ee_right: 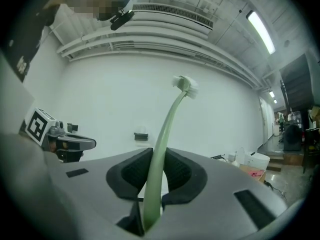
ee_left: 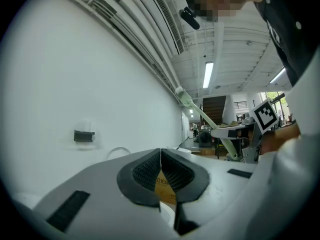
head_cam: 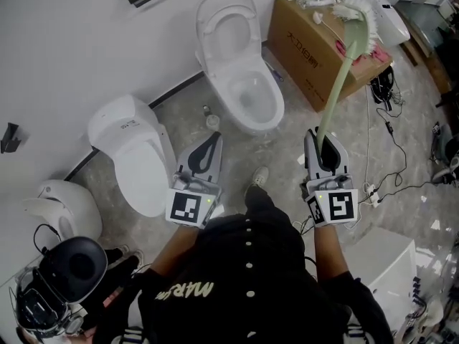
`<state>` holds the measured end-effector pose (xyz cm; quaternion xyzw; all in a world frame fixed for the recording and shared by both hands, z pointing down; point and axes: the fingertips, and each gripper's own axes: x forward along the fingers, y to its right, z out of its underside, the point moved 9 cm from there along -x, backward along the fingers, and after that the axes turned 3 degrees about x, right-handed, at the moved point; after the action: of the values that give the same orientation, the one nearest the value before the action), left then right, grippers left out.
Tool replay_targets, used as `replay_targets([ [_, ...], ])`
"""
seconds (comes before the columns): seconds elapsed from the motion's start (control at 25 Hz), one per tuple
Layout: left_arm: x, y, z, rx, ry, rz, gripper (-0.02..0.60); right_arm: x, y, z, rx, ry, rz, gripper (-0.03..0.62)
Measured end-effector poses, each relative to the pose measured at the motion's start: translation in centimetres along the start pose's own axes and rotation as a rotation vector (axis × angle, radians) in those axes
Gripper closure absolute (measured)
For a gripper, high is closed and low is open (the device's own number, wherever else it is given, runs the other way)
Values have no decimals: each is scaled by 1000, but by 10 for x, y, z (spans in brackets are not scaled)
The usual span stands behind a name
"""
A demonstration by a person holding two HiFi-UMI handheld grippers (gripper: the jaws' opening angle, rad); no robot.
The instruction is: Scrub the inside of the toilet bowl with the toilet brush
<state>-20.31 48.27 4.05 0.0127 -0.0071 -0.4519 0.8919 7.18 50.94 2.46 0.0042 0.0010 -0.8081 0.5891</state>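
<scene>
Right gripper view shows the right gripper (ee_right: pixel 157 176) pinching the pale-green, white-bristled toilet brush (ee_right: pixel 167 119) low on its handle, head well apart from the open white ceramic toilet bowl (head_cam: pixel 228 84), so the seemingly bendy stem could slip in scrubbing, while the left gripper (ee_left: pixel 161 171) sits closed and empty.

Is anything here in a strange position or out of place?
The toilet brush, clamped in the right gripper, points up in the air with its handle bent in a curve. Its head shows above the cardboard box, not in the toilet bowl.
</scene>
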Motion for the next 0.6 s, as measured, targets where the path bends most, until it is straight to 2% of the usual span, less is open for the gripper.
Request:
replay_targets([
  [0.12, 33, -11, 1, 33, -17, -21, 557, 30, 28, -3, 9, 12, -17, 516],
  [0.6, 159, -29, -26, 81, 17, -104, 557, 122, 124, -13, 14, 25, -91, 516],
])
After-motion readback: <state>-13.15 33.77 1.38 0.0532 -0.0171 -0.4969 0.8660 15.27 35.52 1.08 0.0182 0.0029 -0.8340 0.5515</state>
